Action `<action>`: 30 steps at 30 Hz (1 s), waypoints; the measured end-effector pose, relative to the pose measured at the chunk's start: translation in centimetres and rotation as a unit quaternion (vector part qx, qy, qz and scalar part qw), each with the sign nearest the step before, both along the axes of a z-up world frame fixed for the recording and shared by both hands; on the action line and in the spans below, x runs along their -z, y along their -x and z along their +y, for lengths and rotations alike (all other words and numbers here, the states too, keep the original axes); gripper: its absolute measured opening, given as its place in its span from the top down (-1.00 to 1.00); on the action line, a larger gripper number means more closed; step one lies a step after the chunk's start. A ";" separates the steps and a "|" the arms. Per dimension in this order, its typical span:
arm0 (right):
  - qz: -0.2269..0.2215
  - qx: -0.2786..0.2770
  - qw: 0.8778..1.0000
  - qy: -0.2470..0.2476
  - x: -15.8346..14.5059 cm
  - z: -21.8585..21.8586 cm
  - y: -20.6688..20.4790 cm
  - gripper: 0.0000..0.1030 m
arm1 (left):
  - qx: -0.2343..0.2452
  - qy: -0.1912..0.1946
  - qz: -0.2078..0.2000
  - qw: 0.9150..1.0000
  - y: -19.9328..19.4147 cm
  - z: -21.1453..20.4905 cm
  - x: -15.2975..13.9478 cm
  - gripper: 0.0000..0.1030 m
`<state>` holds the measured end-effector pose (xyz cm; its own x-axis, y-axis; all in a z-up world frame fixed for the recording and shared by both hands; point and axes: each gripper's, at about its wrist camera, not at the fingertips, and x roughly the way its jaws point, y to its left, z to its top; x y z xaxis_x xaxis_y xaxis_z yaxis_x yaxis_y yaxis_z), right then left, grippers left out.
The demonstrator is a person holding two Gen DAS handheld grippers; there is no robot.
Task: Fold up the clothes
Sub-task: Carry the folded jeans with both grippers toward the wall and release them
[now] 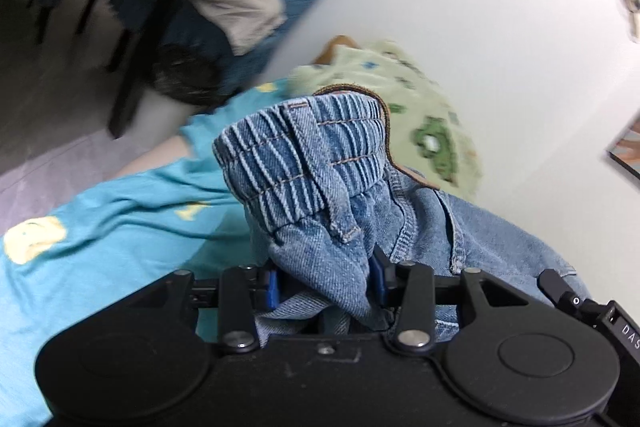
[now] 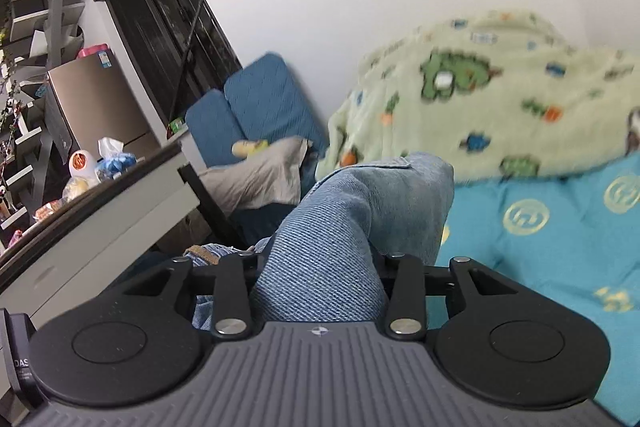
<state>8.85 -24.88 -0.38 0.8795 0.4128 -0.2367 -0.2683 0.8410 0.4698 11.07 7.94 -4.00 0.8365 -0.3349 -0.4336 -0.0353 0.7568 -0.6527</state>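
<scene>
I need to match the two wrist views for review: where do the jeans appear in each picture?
Left wrist: the jeans fill the lower centre, elastic waistband bunched up, clamped in the left tool.
Right wrist: the jeans rise through the centre as plain denim, clamped in the right tool.
Shared landmark: the green dinosaur-print blanket behind the jeans.

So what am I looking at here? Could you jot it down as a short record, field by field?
Garment being handled: blue denim jeans
Left hand-held gripper: shut on the elastic waistband end
Right hand-held gripper: shut on a plain denim fold of the jeans
Underneath: teal sheet with yellow round emblems
Nearby: green fleece blanket with a cartoon print, against the white wall
Background: blue cushions, beige cloth, cluttered table
</scene>
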 end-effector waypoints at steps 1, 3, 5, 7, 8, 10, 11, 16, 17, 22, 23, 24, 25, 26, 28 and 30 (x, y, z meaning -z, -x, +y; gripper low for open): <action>-0.006 0.008 1.000 0.001 -0.8 -0.9 0.8 0.21 | 0.010 0.003 -0.005 1.000 0.1 -0.9 -0.6 0.24; -0.019 0.027 0.999 0.005 -2.2 -2.8 2.4 0.21 | 0.031 0.005 -0.014 0.999 0.0 -3.1 -1.8 0.24; -0.027 0.049 0.998 0.009 -3.4 -5.0 4.1 0.21 | 0.056 0.004 -0.025 0.998 -0.1 -5.8 -3.0 0.24; -0.032 0.073 0.997 0.012 -4.4 -7.5 5.8 0.21 | 0.083 0.003 -0.036 0.996 -0.2 -8.6 -4.1 0.24; -0.035 0.087 0.995 0.014 -4.8 -8.8 6.7 0.21 | 0.099 0.003 -0.041 0.994 -0.2 -10.3 -4.6 0.24; -0.040 0.117 0.992 0.018 -5.6 -11.6 8.5 0.20 | 0.133 0.000 -0.049 0.990 -0.4 -13.7 -5.4 0.24; -0.043 0.132 0.990 0.020 -6.0 -13.0 9.4 0.20 | 0.151 -0.001 -0.052 0.987 -0.7 -15.4 -5.9 0.24; -0.048 0.215 0.975 0.022 -6.7 -20.6 14.2 0.20 | 0.226 0.002 -0.075 0.971 -0.8 -24.5 -7.0 0.24; -0.054 0.232 0.971 0.027 -6.5 -21.7 15.2 0.20 | 0.242 -0.003 -0.082 0.967 -0.5 -26.6 -7.2 0.24; -0.068 0.326 0.943 0.030 -4.7 -26.4 20.3 0.20 | 0.322 -0.034 -0.117 0.939 1.1 -35.8 -6.8 0.24; -0.069 0.342 0.937 0.030 -4.3 -27.1 21.0 0.20 | 0.337 -0.039 -0.118 0.933 1.5 -37.4 -6.4 0.24; -0.069 0.358 0.931 0.030 -3.7 -27.9 21.7 0.20 | 0.351 -0.041 -0.118 0.928 1.6 -38.9 -5.8 0.24; -0.069 0.374 0.924 0.031 -3.1 -28.7 22.3 0.20 | 0.363 -0.041 -0.118 0.923 1.8 -40.2 -5.1 0.24; -0.068 0.388 0.918 0.030 -2.5 -29.4 22.8 0.20 | 0.376 -0.042 -0.118 0.918 1.8 -41.4 -4.4 0.24; -0.062 0.412 0.909 0.029 -0.9 -30.5 23.3 0.20 | 0.402 -0.048 -0.119 0.907 1.8 -43.9 -2.9 0.24; -0.053 0.433 0.899 0.030 0.9 -31.4 23.7 0.20 | 0.428 -0.062 -0.123 0.893 1.6 -46.1 -1.5 0.24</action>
